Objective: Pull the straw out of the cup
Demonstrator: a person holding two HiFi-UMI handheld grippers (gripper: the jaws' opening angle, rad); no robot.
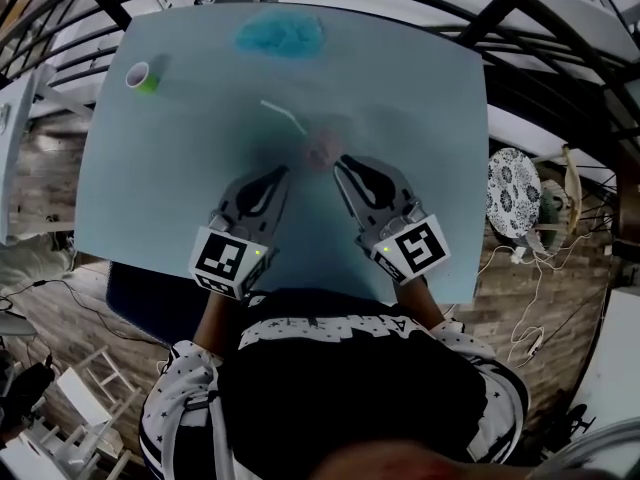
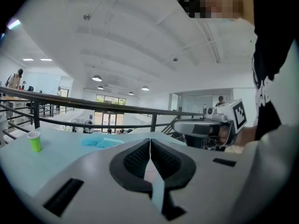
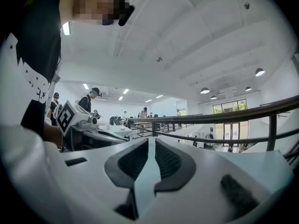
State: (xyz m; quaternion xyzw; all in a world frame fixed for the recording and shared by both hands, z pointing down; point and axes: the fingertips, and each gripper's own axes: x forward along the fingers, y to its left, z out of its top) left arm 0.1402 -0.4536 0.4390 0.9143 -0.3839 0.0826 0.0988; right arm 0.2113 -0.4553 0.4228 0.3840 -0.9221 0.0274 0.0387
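A small pink cup [image 1: 320, 151] stands near the middle of the pale blue table [image 1: 420, 108], blurred. A white straw [image 1: 283, 116] leans out of it toward the far left. My left gripper [image 1: 284, 172] rests on the table just left of and nearer than the cup, its jaws shut with nothing between them. My right gripper [image 1: 340, 162] lies just right of the cup, its jaws a narrow slit apart and empty. Neither touches the straw. In the left gripper view the closed jaw tips [image 2: 150, 140] point across the table.
A green cup [image 1: 147, 75] [image 2: 34, 141] stands at the far left corner. A crumpled blue cloth [image 1: 280, 36] [image 2: 100, 141] lies at the far edge. A dark railing [image 2: 93, 105] runs beyond the table. Cables and a patterned stool [image 1: 513, 190] are on the floor at right.
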